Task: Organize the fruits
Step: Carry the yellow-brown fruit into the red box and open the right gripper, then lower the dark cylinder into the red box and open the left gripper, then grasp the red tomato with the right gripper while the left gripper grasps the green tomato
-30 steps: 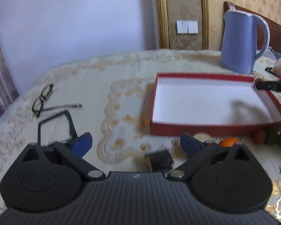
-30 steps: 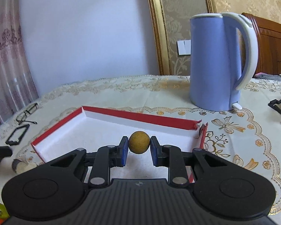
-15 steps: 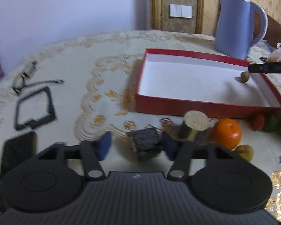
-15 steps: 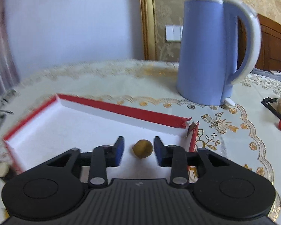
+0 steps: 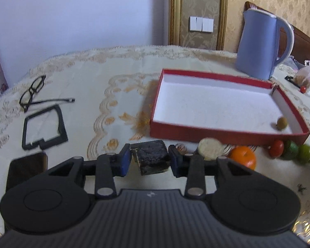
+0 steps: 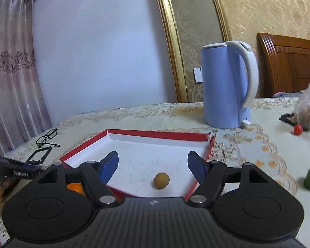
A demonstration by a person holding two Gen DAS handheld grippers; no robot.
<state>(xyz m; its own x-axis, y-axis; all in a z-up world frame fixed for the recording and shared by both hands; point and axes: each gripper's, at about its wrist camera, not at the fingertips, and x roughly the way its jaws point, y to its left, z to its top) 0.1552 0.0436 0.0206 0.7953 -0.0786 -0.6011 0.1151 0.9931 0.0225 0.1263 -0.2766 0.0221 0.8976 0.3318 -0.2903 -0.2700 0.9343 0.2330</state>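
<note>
Dark, blocky fruit [image 5: 152, 157] sat clamped in the just-closed left claw [image 5: 149, 161], the red box [image 5: 217, 133] just beyond; right claw [image 6: 153, 165] had just spread apart, empty.

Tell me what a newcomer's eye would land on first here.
Probably the red box mid-table, white inside, with one small brown fruit lying alone near its corner below the open right gripper. Next, the left gripper, its jaws having just closed around a dark block, beside the orange outside the box's front wall.
</note>
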